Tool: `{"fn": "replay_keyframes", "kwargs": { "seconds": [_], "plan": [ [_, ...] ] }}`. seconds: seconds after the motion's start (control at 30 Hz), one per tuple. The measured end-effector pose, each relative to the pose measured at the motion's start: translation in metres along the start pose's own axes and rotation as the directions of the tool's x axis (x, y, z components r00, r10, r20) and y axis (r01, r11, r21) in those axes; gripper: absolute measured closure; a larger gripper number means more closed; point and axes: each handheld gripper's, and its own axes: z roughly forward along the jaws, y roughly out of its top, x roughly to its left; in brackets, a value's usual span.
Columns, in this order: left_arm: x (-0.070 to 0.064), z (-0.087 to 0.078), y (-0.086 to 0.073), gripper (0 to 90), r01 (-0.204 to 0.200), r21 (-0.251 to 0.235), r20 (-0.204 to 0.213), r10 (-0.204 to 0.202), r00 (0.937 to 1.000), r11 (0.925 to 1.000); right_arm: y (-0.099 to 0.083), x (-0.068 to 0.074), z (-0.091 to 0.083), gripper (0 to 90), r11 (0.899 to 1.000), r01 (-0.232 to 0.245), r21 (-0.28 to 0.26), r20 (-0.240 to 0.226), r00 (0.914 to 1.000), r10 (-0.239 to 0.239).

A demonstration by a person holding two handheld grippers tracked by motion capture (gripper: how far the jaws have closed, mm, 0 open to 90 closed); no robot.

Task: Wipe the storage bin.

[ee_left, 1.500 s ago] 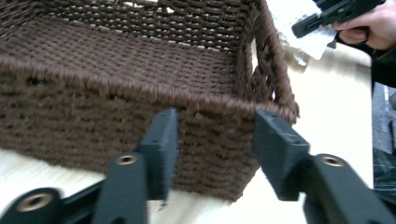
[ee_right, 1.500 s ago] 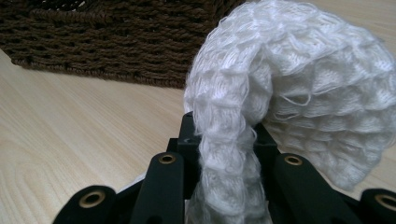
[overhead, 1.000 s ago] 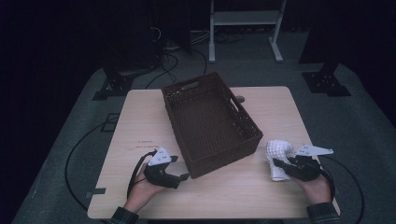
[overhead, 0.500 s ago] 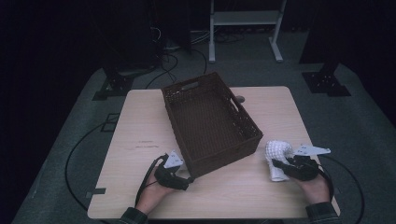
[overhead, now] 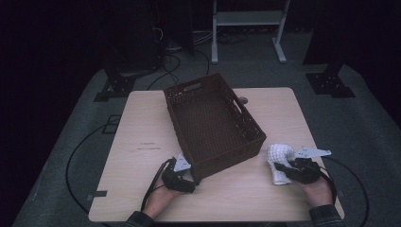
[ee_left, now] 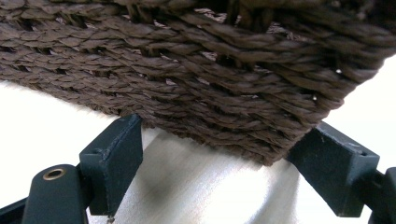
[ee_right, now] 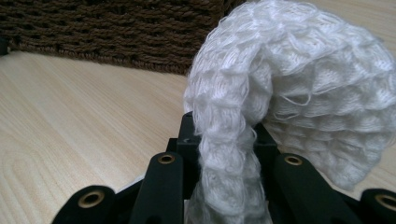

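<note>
The right gripper (overhead: 283, 166) pinched a white knitted cloth (overhead: 279, 161) between its jaws, the cloth bulging up and over them (a loose hump in the right gripper view (ee_right: 280, 107)). It lay on the table (overhead: 142, 123) just right of the brown woven basket (overhead: 213, 120), near its front corner. The left gripper (overhead: 191, 176) sat at the basket's other front corner (ee_left: 261, 116), jaws spread wide to either side of it.
</note>
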Motion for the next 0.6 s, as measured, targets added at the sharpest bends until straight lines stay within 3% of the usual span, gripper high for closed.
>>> {"fn": "replay_keyframes", "kwargs": {
  "seconds": [0.2,0.6],
  "plan": [
    [0.001,0.000,-0.003,17.6,-0.003,-0.021,0.007,0.004,1.0000,0.9998,0.000,0.002,0.003,72.1,1.000,0.000,0.011,-0.007,1.0000,0.001],
    [0.001,0.000,-0.003,17.6,-0.004,-0.021,0.007,0.004,1.0000,0.9998,0.008,0.011,0.031,72.1,0.996,0.036,0.079,-0.028,0.9990,-0.034]
  ]
}}
